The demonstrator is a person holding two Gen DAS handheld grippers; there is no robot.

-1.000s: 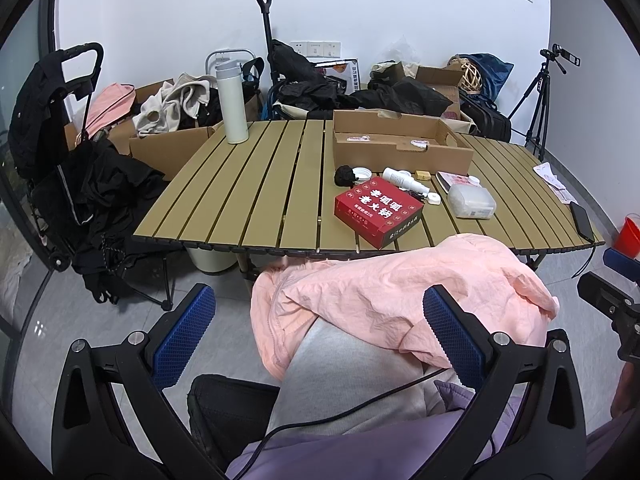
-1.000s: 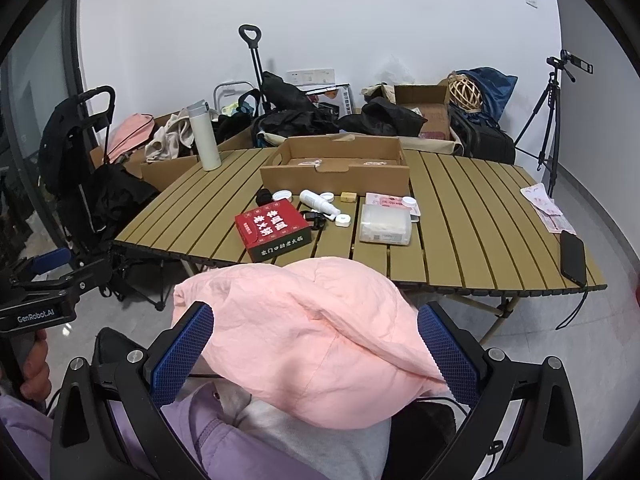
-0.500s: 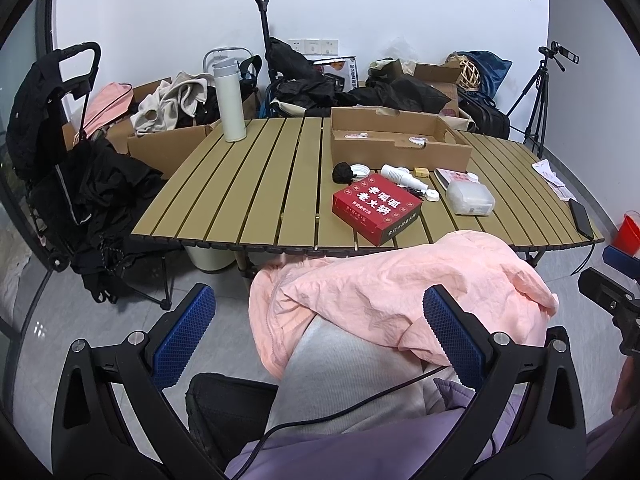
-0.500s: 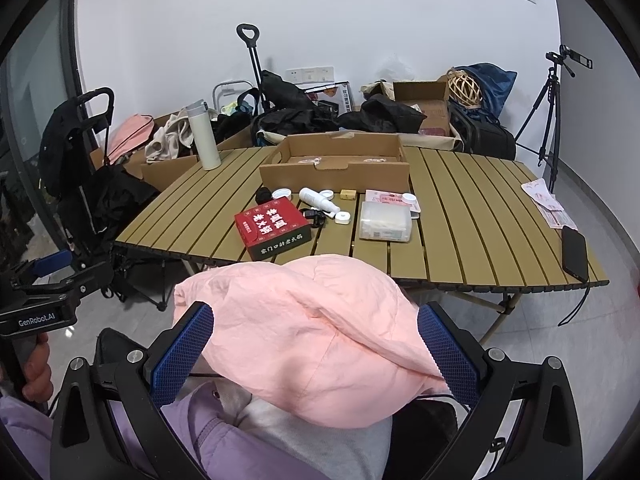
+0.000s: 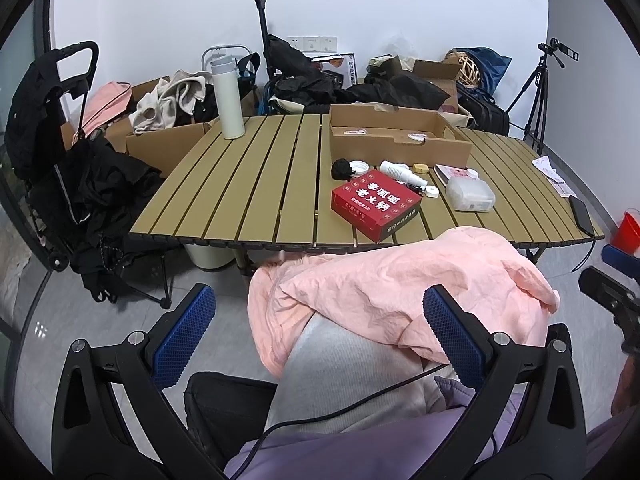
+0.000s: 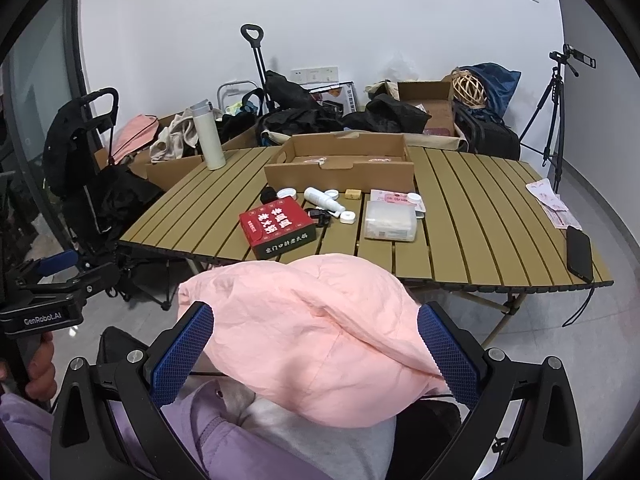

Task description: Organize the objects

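A slatted table (image 5: 248, 184) (image 6: 480, 208) stands ahead of me. On it lie a red box (image 5: 376, 205) (image 6: 277, 225), a white bottle (image 5: 400, 172) (image 6: 323, 199), a clear plastic box (image 5: 470, 194) (image 6: 390, 221), small white lids and an open cardboard tray (image 5: 400, 136) (image 6: 340, 160). My left gripper (image 5: 320, 332) is open and empty, held low over a pink jacket (image 5: 400, 292) on the person's lap. My right gripper (image 6: 314, 342) is open and empty over the same pink jacket (image 6: 312, 340). Both are well short of the table.
A tall white flask (image 5: 227, 100) (image 6: 208, 136) stands at the table's far left. A black phone (image 6: 579, 254) lies at its right edge. Black bags, cardboard boxes and clothes crowd the left and back. A tripod (image 6: 554, 120) stands at the right wall.
Both views have shifted only slightly, with the table a touch higher and farther. Both grippers stay open and empty.
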